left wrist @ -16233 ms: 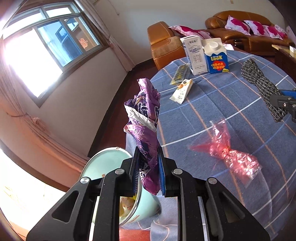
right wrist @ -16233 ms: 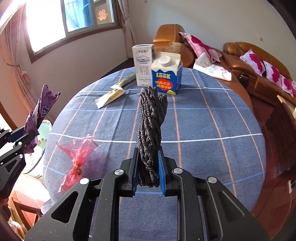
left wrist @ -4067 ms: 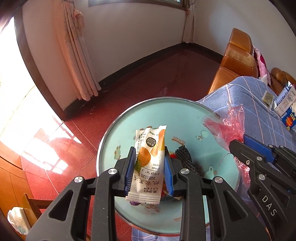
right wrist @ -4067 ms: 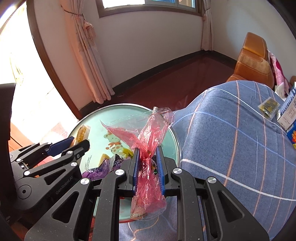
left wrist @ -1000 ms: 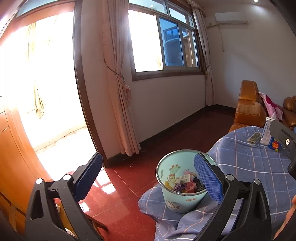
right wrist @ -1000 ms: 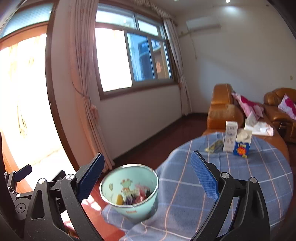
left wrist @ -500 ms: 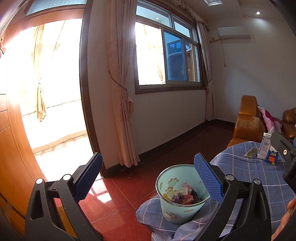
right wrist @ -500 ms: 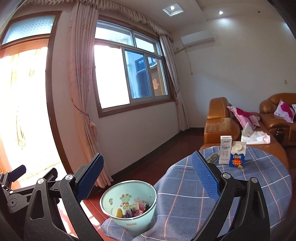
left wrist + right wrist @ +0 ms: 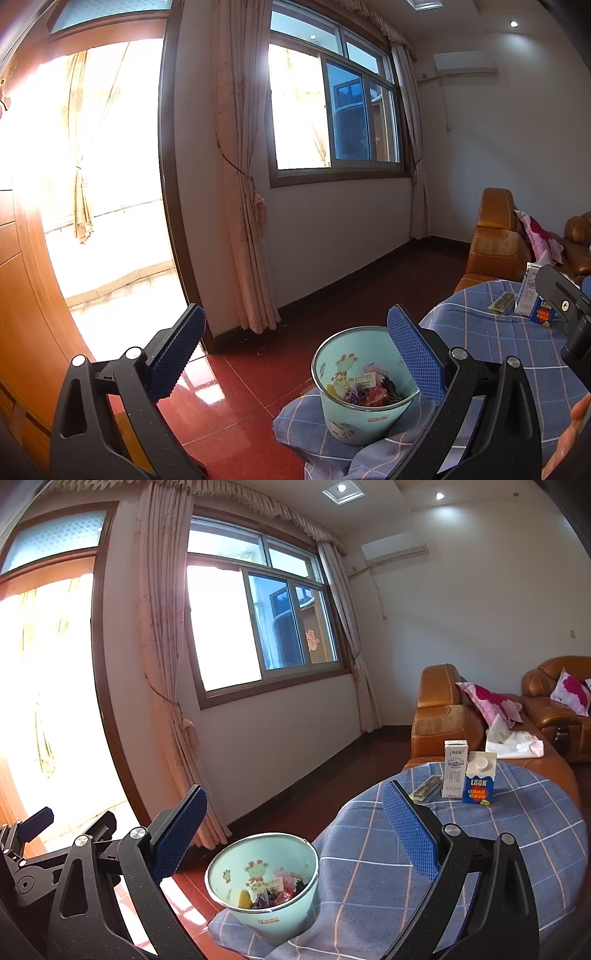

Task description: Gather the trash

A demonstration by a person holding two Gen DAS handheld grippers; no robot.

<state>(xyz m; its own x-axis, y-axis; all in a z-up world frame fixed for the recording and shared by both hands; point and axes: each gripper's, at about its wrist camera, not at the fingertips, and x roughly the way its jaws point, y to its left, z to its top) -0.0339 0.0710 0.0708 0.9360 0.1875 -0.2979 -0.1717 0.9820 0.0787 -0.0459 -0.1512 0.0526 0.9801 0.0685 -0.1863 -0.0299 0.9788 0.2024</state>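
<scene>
Sunlit red floor and a curtained window fill the left wrist view. Beside the checked tablecloth, a pale blue bin holds wrappers. The left gripper is spread wide, holding nothing.

Right wrist view: the right gripper likewise gapes empty above the bin, which sits at the tablecloth's near edge. Near the far edge stand a white milk carton and blue carton, touching, a small packet just beside them.

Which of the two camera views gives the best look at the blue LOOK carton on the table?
The right wrist view: the blue LOOK carton stands whole, cap and label readable. In the left wrist view the carton is small and partly hidden behind the other claw's body.
</scene>
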